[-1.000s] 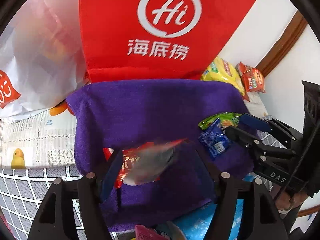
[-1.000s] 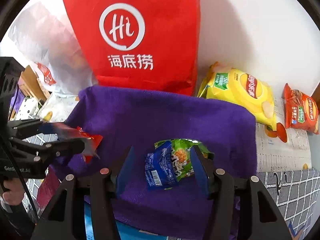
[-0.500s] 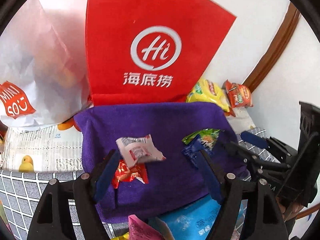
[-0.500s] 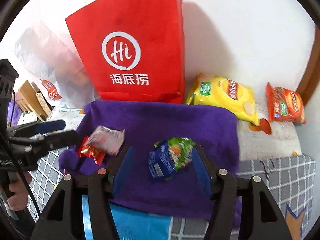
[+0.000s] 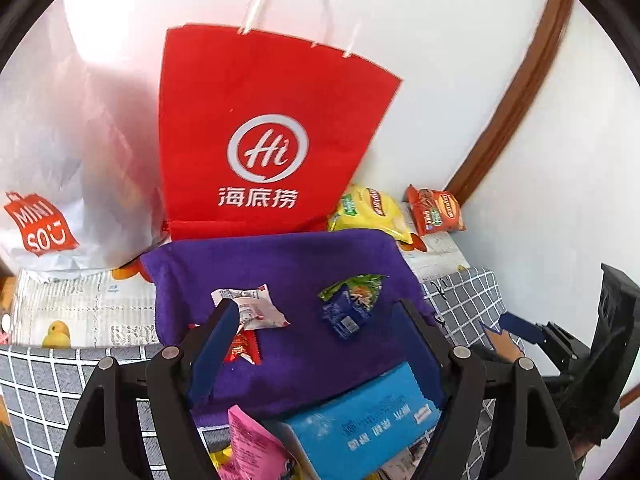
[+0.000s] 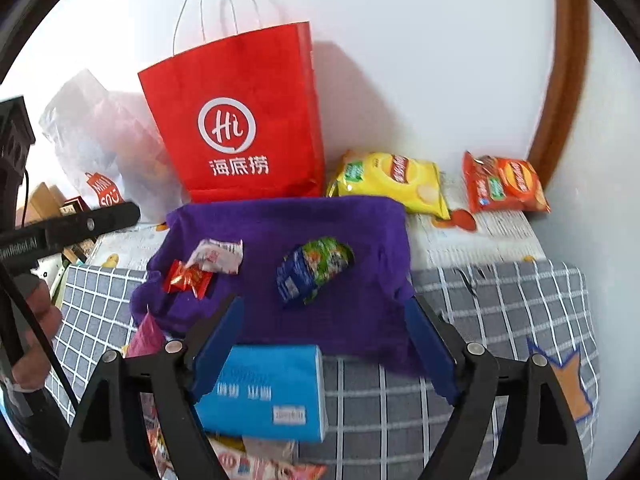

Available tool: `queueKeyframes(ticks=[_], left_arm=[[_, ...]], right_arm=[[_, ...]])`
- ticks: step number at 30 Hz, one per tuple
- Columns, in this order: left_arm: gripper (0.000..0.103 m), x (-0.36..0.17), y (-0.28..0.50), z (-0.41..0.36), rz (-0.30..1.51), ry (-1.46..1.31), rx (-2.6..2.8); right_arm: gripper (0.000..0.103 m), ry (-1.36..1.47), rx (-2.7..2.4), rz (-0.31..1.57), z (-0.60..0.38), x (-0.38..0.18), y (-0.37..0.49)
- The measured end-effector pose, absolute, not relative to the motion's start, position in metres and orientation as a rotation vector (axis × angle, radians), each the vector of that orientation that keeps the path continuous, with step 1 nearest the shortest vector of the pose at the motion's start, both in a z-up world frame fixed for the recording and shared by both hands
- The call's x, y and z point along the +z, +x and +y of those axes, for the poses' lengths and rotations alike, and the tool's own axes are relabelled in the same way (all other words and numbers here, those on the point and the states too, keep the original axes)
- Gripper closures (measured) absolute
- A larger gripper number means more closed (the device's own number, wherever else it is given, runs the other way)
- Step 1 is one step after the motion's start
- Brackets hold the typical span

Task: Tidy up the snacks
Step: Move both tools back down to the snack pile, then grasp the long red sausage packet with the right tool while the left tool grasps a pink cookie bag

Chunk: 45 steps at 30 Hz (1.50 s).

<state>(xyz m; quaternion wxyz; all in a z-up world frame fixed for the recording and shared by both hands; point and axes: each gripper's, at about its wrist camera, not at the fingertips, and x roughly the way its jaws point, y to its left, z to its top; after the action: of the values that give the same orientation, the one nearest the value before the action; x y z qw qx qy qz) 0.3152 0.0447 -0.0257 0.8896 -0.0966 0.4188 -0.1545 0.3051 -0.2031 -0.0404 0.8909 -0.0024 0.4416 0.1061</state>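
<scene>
A purple towel [image 5: 280, 268] [image 6: 360, 232] lies on the table. On it rest a white-red packet [image 5: 252, 310] [image 6: 218, 256], a small red packet [image 5: 240, 348] [image 6: 186, 278], and a blue-green packet [image 5: 352, 300] [image 6: 314, 266]. My left gripper [image 5: 316, 356] is open and empty, pulled back above the towel's near edge. My right gripper [image 6: 328, 352] is open and empty, held back over a blue box [image 6: 264, 392] [image 5: 360, 428]. The right gripper shows at the right edge of the left wrist view [image 5: 532, 332].
A red paper bag [image 5: 264, 148] [image 6: 244, 124] stands behind the towel, a white plastic bag [image 5: 52, 160] to its left. A yellow chip bag [image 6: 392, 180] and an orange chip bag [image 6: 504, 184] lie by the wall. Pink packets [image 5: 256, 440] lie near the box.
My left gripper let go of the white-red packet onto the towel and both grippers drew back and up. The right gripper left the blue-green packet on the towel.
</scene>
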Motion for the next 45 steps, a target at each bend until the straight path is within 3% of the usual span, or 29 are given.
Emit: queueKeyframes(ticks=[9,15,30,40,45], left_arm=[[0.025,0.008,0.281,0.036,0.77,-0.125,-0.301],[0.025,0.011,0.259,0.03,0.801,-0.093,-0.311],[0.025,-0.036,0.19,0.083,0.912,-0.189,-0.16],[0.025,-0.068,0.158,0.104,0.963,-0.216,-0.103],[0.027,-0.085,0.15,0.116,1.0,-0.248,-0.069]], right_arm=[[0.021,-0.002,0.175,0.899,-0.226,-0.034,0.251],[0.021,-0.02,0.145,0.853,-0.237,-0.031,0.215],[0.021,0.15,0.273,0.92,-0.251,-0.079,0.18],[0.044,0.023,0.372,0.944,-0.206,-0.118,0.167],[0.045,-0.015,0.368,0.978,-0.193,-0.142,0.18]])
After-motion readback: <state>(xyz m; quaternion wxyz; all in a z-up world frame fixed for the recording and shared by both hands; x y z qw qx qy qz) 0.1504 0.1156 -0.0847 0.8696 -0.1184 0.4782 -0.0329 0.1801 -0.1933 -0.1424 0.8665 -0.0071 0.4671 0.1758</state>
